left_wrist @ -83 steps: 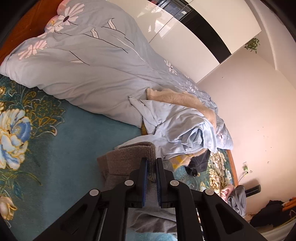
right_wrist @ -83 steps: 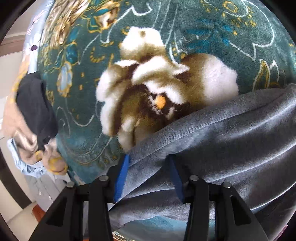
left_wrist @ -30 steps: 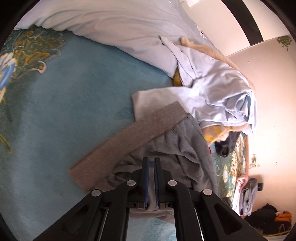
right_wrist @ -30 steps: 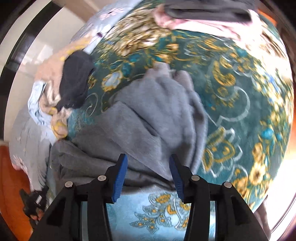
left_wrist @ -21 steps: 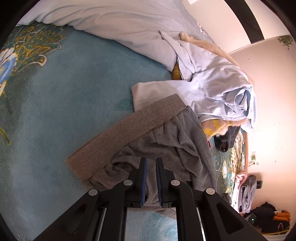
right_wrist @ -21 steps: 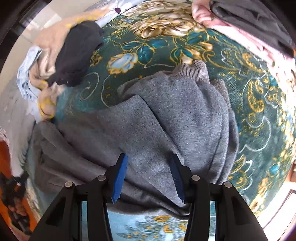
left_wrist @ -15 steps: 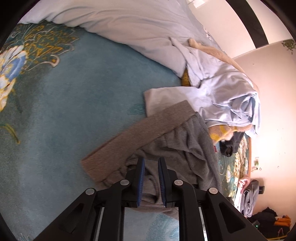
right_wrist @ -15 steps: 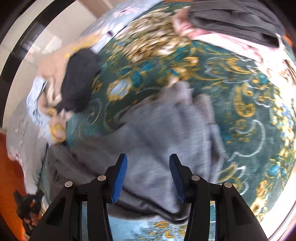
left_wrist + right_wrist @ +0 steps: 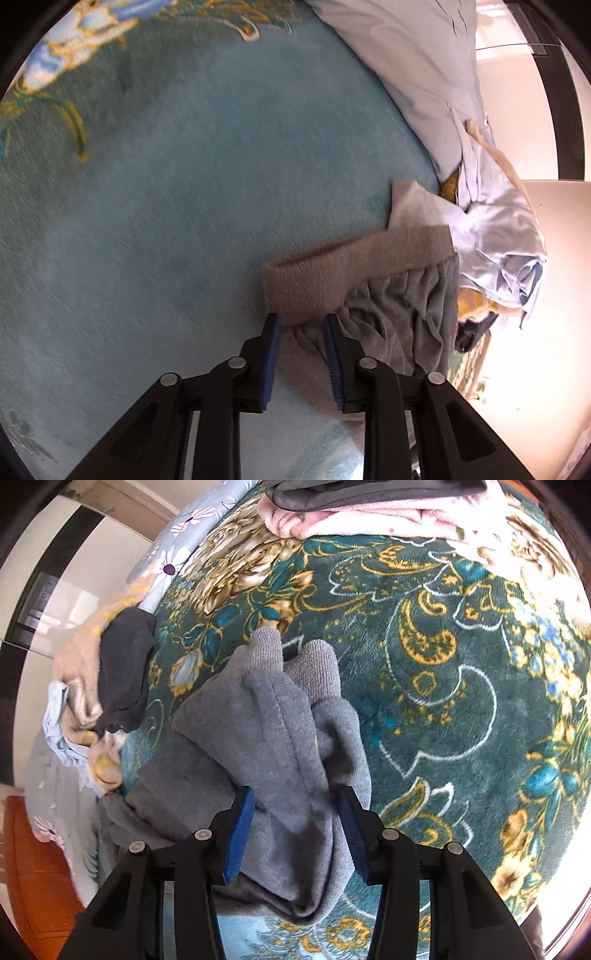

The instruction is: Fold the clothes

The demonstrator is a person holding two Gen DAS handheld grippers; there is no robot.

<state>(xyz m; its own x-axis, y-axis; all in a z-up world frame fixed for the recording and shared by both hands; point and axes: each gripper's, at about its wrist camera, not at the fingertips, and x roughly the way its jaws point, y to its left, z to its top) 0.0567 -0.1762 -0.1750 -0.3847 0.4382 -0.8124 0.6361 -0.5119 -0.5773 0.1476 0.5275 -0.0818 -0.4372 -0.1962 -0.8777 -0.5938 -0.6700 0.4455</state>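
Left claw (image 9: 301, 325) now opening over grey trousers (image 9: 399, 325), right claw (image 9: 295, 799) apart, trousers' hem hidden.

Grey sweatpants (image 9: 266, 738): thick matt fleece, fuzzy nap; waistband (image 9: 354, 266) and leg cuffs (image 9: 314, 664) ribbed knit, coarser. Blanket (image 9: 166, 192) carrying everything: plush pile cloth, soft, slightly sheeny, woven floral pattern. Duvet (image 9: 406, 55) at blanket's far edge: smooth thin woven cloth, matt, printed. Light blue garment (image 9: 498, 236): thin smooth cloth, creased. Black garment (image 9: 125, 664): matt knit. Pink cloth (image 9: 369, 520) at far edge: fuzzy fleece. Left gripper (image 9: 301, 325), right gripper (image 9: 297, 797): black matt plastic arms, silvery metal rivets, blue ridged rubbery pads (image 9: 240, 827).
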